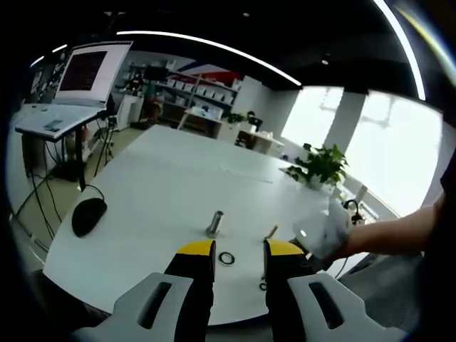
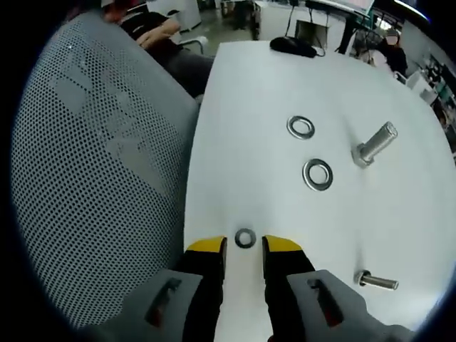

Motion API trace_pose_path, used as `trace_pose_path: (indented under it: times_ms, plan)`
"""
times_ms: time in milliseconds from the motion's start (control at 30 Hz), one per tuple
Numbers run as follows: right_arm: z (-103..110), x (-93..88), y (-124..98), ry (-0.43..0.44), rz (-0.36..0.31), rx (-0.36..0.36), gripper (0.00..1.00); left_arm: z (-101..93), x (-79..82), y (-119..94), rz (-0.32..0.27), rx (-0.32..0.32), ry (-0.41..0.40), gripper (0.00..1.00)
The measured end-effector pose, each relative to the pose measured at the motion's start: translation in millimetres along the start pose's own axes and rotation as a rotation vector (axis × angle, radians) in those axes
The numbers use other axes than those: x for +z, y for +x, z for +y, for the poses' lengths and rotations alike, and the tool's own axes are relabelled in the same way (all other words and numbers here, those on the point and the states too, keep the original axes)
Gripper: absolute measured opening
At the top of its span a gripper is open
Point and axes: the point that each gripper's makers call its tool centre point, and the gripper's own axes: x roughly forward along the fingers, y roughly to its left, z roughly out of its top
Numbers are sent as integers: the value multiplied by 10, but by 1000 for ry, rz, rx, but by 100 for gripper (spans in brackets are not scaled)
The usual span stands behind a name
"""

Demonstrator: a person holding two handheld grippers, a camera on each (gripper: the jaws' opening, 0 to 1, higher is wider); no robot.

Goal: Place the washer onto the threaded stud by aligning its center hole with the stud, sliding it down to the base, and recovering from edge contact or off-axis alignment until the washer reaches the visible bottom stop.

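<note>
The right claw (image 2: pixel 244 249) hovers open with its jaws flanking a small washer (image 2: pixel 245 238) flat on the desk (image 2: pixel 235 128), seemingly lined up to pinch it for the upright stud (image 2: pixel 375 144) nearby, while the left claw (image 1: pixel 239 251) waits open and empty.

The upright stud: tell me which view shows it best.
The right gripper view: the upright stud appears large and sharp beside two washers. In the left gripper view, the stud is small, past the left claw.
</note>
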Motion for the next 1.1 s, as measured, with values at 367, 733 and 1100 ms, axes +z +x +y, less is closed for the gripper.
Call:
trace_pose_path:
  times_ms: [367, 733, 1100]
  plan:
    - [7, 1, 41, -51, 23, -28, 20, -3, -5, 2, 5, -2, 2, 25]
    - [-2, 20, 55, -60, 9, -30, 15, -5, -10, 2, 9, -3, 4, 25]
    - [18, -14, 40, -62, 14, -18, 17, -4, -8, 2, 9, -2, 4, 25]
